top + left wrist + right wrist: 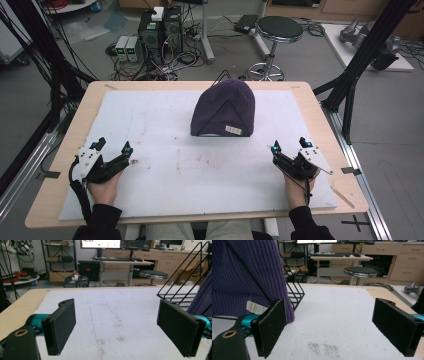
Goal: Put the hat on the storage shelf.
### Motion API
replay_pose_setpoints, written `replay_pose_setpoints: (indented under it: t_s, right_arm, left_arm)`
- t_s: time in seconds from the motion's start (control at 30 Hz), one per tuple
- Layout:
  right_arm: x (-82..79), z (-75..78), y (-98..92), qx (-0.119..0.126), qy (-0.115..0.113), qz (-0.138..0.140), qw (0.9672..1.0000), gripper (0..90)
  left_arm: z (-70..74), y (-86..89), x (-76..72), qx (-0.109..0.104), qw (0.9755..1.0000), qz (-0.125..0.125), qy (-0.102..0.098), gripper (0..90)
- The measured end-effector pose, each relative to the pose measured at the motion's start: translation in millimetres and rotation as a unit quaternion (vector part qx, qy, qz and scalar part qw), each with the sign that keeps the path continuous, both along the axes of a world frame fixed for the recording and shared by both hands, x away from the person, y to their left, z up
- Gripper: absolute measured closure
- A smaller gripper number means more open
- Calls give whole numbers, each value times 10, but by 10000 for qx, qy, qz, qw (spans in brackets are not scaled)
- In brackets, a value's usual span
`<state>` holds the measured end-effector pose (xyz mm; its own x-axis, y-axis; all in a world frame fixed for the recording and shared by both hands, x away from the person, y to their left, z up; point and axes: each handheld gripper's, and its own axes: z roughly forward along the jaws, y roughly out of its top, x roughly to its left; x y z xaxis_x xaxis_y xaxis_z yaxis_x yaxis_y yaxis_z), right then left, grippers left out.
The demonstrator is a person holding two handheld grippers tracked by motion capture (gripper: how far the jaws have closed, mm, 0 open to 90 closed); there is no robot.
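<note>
- A ribbed purple knit beanie (223, 108) draped a black wire rack (295, 293) on the white foam mat (165, 175).
- Left gripper (113, 147) and right gripper (290, 145) sat wide apart, empty.

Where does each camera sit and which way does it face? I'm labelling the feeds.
High view: above the person's side, looking down on the table; forearms, left tool and right tool show.
Left gripper view: rides the left tool, facing across the foam; its jaws show.
Right gripper view: rides the right tool, likewise.
Shared: the purple beanie on its wire rack.
</note>
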<state>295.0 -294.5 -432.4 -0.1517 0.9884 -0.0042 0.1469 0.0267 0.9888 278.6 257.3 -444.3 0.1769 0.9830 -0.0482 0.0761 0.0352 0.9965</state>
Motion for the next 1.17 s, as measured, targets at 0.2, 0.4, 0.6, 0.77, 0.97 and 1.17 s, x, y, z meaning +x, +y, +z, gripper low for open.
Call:
replay_pose_setpoints:
  t_s: [0.2, 0.4, 0.6, 0.77, 0.97, 1.17]
  right_arm:
    - [30, -30, 18, -20, 60, 65, 10000, 115]
    - [36, -36, 24, -7, 88, 124, 9999, 115]
    - [49, -48, 39, -60, 198, 239, 9995, 115]
    - [42, -48, 37, -50, 203, 242, 9995, 115]
    - [44, -58, 48, -86, 228, 281, 9993, 115]
    - [44, -69, 53, -84, 271, 309, 9991, 115]
  left_arm:
    - [-14, 9, 7, -83, 10000, -28, 38, 160]
    - [-15, 2, 0, 0, 10000, -80, 46, 160]
    - [-18, 0, 8, -72, 9999, -70, 62, 160]
    - [-26, -5, 9, -106, 9998, -123, 122, 160]
    - [-27, -10, 0, -155, 9997, -148, 111, 160]
    - [-32, 4, -7, -185, 9996, -152, 117, 160]
